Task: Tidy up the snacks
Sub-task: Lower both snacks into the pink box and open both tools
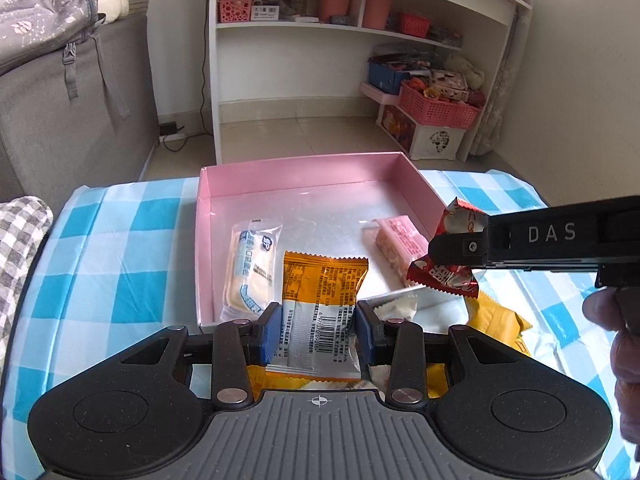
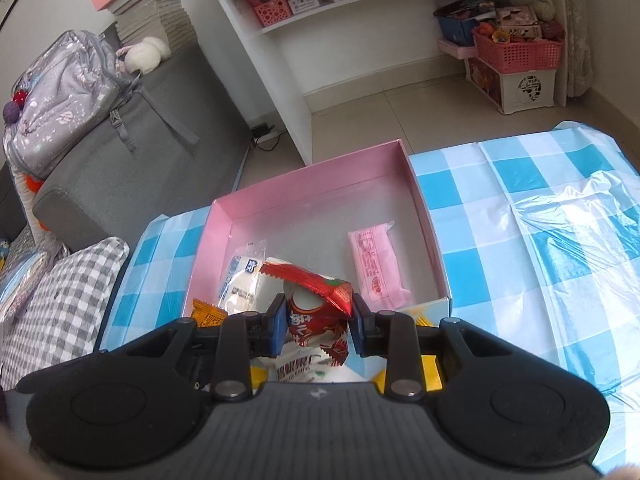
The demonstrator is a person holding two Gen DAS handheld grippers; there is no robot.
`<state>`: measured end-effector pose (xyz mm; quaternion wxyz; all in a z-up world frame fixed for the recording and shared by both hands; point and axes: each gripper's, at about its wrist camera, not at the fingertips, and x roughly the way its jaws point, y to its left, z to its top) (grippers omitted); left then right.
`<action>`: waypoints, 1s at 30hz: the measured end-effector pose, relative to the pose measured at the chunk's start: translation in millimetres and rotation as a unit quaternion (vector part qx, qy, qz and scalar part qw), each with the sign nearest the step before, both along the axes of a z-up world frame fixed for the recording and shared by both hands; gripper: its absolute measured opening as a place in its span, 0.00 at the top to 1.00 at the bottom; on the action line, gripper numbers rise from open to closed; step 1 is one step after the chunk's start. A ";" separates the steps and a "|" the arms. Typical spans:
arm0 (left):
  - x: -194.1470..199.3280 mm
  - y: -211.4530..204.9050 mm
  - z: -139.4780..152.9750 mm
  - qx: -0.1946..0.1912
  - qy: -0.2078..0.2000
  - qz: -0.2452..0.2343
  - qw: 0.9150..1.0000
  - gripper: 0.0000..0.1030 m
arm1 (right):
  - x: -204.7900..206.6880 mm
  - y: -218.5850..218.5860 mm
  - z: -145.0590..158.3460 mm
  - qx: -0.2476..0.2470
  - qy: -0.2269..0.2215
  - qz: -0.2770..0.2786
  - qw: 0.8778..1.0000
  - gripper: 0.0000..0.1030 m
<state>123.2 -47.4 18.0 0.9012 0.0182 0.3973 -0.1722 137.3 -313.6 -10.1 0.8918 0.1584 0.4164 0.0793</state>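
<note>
My left gripper (image 1: 317, 330) is shut on an orange and silver snack packet (image 1: 320, 304), held over the near edge of the pink box (image 1: 304, 172). Over the box's right side, my right gripper (image 2: 318, 324) is shut on a red and white snack packet (image 2: 316, 308); the left wrist view shows that red packet (image 1: 444, 276) pinched in the black fingers (image 1: 460, 250). Inside the box lie a white and blue packet (image 1: 250, 272) on the left and a pink packet (image 1: 400, 248) on the right. Yellow packets (image 1: 496, 320) lie on the cloth near the box.
The box sits on a blue and white checked tablecloth (image 1: 120, 248). A grey sofa (image 2: 160, 152) with a backpack (image 2: 68, 96) stands to the left, a white shelf unit (image 1: 360, 40) with pink baskets behind. A checked cushion (image 2: 60, 300) lies at the left edge.
</note>
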 end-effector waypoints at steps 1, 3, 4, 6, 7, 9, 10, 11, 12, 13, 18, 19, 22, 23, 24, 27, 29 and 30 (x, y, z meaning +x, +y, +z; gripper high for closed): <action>5.4 -1.4 -0.9 -0.001 0.000 0.003 1.000 0.64 | 3.6 0.3 -3.2 0.002 0.001 -0.005 1.000 0.72; 16.3 -5.7 -1.8 -0.001 -0.003 0.005 1.000 0.64 | 9.8 0.7 -9.5 0.003 0.003 -0.015 1.000 0.72; 20.3 -7.9 -2.0 -0.001 -0.005 0.003 1.000 0.64 | 12.2 0.4 -12.3 0.005 0.003 -0.018 1.000 0.72; 28.1 -12.8 -4.3 0.007 -0.009 -0.003 1.000 0.64 | 15.6 -0.8 -17.5 0.012 0.003 -0.024 1.000 0.72; 32.0 -14.8 -5.9 0.015 -0.011 -0.004 1.000 0.64 | 17.6 -1.9 -20.1 0.015 0.005 -0.028 0.999 0.72; 39.2 -17.5 -9.4 0.027 -0.012 -0.004 1.000 0.64 | 20.5 -2.6 -23.8 0.017 0.007 -0.032 0.999 0.72; 42.0 -18.2 -11.1 0.029 -0.012 -0.004 0.999 0.64 | 22.0 -2.4 -25.1 0.017 0.007 -0.034 0.999 0.72; 44.6 -19.1 -12.3 0.030 -0.011 -0.004 0.999 0.64 | 22.5 -2.6 -26.0 0.019 0.006 -0.034 0.999 0.72; 46.2 -19.9 -13.9 0.031 -0.011 -0.005 0.999 0.64 | 23.5 -2.2 -26.9 0.022 0.004 -0.033 0.999 0.71; 47.6 -20.7 -15.2 0.032 -0.013 -0.006 0.999 0.64 | 24.3 -1.4 -27.6 0.024 0.002 -0.032 0.999 0.71; 50.8 -20.9 -21.4 0.042 -0.020 -0.003 0.999 0.61 | 24.0 -0.1 -26.1 0.018 -0.008 -0.030 0.999 0.57; 50.9 -20.8 -22.3 0.042 -0.015 -0.004 0.999 0.59 | 23.8 -0.8 -25.2 0.016 -0.011 -0.031 0.999 0.51; 49.7 -19.9 -22.8 0.042 -0.011 -0.005 0.999 0.48 | 23.2 -1.4 -21.7 0.008 -0.014 -0.031 0.999 0.48; 48.8 -20.2 -22.3 0.044 -0.011 -0.005 0.999 0.46 | 23.2 -1.4 -20.6 0.006 -0.014 -0.031 0.999 0.47; 47.6 -20.2 -21.4 0.045 -0.011 -0.006 0.999 0.44 | 22.6 -1.7 -19.3 0.005 -0.015 -0.031 0.999 0.44; 42.6 -19.5 -17.2 0.046 -0.009 -0.009 0.999 0.39 | 20.8 -2.6 -14.6 -0.001 -0.019 -0.031 0.999 0.38; 38.1 -18.1 -13.4 0.046 -0.008 -0.013 0.999 0.34 | 18.9 -2.6 -10.5 -0.007 -0.024 -0.027 0.999 0.30; 35.2 -17.6 -11.6 0.047 -0.009 -0.014 0.999 0.31 | 17.4 -2.4 -8.2 -0.011 -0.027 -0.025 0.999 0.27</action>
